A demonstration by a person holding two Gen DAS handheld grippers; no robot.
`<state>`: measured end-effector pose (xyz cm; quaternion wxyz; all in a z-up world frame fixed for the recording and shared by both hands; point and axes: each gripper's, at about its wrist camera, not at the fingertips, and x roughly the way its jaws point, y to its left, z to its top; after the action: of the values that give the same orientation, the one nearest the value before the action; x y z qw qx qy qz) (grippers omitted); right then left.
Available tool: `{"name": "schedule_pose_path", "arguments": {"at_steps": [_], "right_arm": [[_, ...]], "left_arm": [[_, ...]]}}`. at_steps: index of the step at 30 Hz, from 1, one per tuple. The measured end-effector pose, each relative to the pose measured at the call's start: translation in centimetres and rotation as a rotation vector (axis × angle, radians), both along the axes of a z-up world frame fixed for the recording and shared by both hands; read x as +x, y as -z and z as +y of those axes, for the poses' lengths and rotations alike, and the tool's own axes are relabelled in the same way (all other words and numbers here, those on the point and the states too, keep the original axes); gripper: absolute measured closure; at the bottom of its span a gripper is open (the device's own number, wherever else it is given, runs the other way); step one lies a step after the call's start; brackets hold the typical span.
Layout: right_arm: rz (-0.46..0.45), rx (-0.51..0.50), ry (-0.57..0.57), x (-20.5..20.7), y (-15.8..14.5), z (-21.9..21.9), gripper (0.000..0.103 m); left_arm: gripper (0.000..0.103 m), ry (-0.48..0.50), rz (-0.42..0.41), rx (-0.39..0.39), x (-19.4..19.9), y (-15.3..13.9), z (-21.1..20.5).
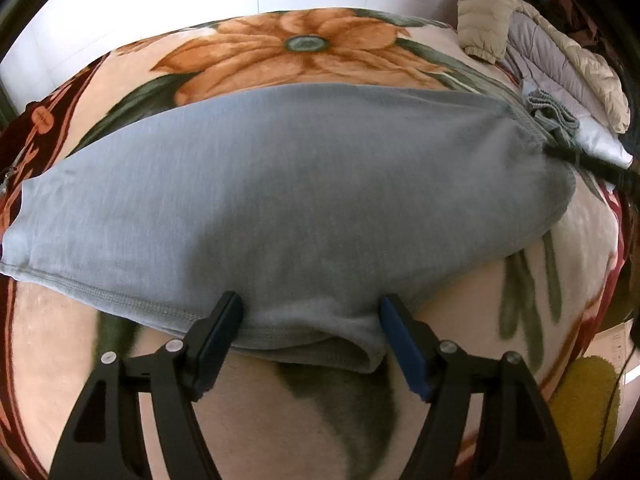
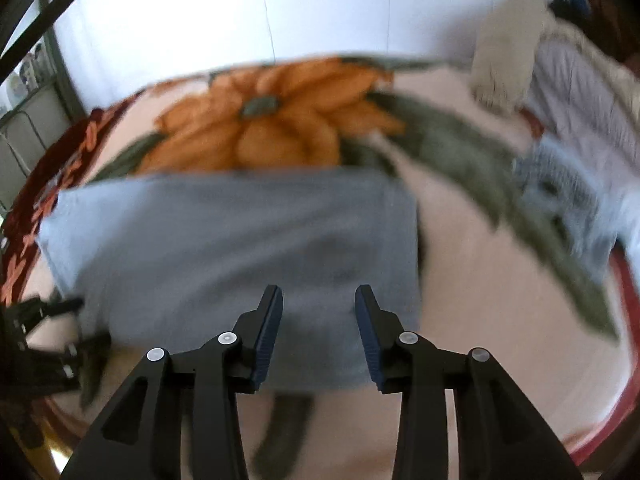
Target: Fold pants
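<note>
Left claw sat closest to the lens in the left wrist view, fingers spread wide with the hemmed corner of the grey pants lying between them, not pinched; nothing was gripped. Pants lay flat across the floral blanket on the bed, already doubled into a broad band running left to right, stitched hem along the near-left edge. My read: the claw straddled that corner so it could close on both layers at once for another fold, but that is a judgement. At the far right of the band a dark claw tip reached in low over the cloth, presumably the other tool, placed at the opposite end so the fabric would stay square. Puffer jackets and a small grey garment sat piled at the bed's right side, well clear of the fold area. Right wrist view was heavily blurred. Right claw was open too, moderately wide, its pads over the near edge of the pants, holding nothing; whether they touched the cloth could not be told. Here the pants read as a neat rectangle on the blanket, right edge straight. Left claw showed at the lower left by the near-left corner, state unreadable there. Judged well along: one more fold likely left.
</note>
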<state>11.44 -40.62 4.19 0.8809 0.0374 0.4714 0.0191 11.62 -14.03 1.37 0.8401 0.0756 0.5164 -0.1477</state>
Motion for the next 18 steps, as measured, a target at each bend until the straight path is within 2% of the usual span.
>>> {"name": "schedule_pose_path", "arguments": {"at_steps": [2,5,11,18], "right_arm": [[0.034,0.0,0.032,-1.0,1.8,-0.4,0.065],[0.034,-0.004,0.052,-2.0,2.5,-0.6,0.065],[0.047,0.005,0.097,-2.7,1.0,-0.5,0.065],[0.026,0.101,0.096,-5.2,-1.0,2.8,0.065]], "left_arm": [[0.027,0.0,0.002,-0.002,0.0,0.0,-0.1],[0.027,0.001,0.002,-0.005,-0.1,0.0,-0.2],[0.027,-0.003,0.008,-0.012,-0.1,-1.0,0.5],[0.027,-0.087,-0.011,-0.02,-0.4,-3.1,5.7]]}}
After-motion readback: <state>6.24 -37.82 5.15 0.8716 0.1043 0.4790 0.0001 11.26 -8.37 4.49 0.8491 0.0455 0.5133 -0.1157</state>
